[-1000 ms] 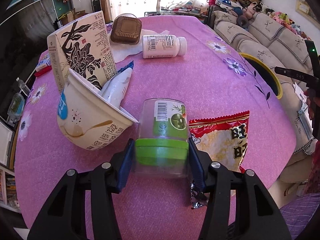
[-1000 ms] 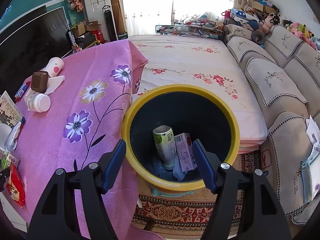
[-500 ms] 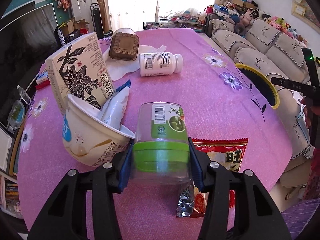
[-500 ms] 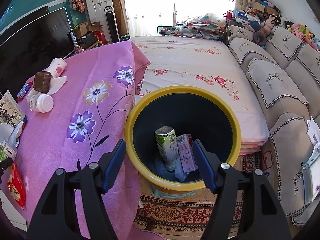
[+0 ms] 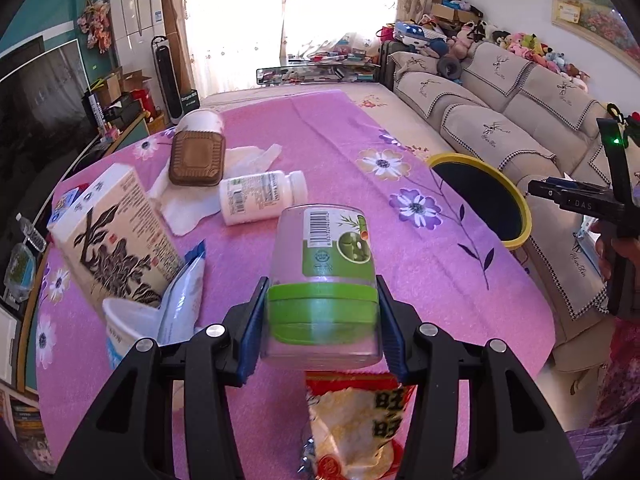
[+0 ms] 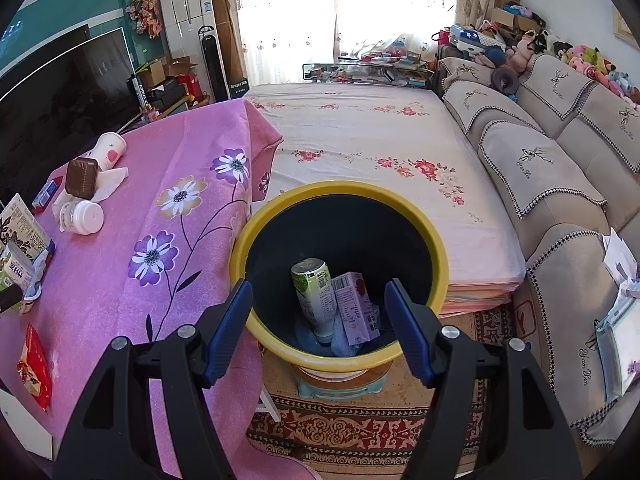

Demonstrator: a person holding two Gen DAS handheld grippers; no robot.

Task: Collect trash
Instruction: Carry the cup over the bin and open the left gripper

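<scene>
Bright window (image 5: 288,8); beige sofa (image 5: 500,112); dark television (image 6: 60,92).

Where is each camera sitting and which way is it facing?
Left wrist: on the left tongs, looking down across the pink table; they clamp a jar; the person's other hand shows right.
Right wrist: on the open right tongs, looking into the yellow bin.
Shared: table, bin, white bottle, sofa.

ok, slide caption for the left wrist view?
Left claw grips a green-lidded clear jar above the pink tablecloth.
</scene>
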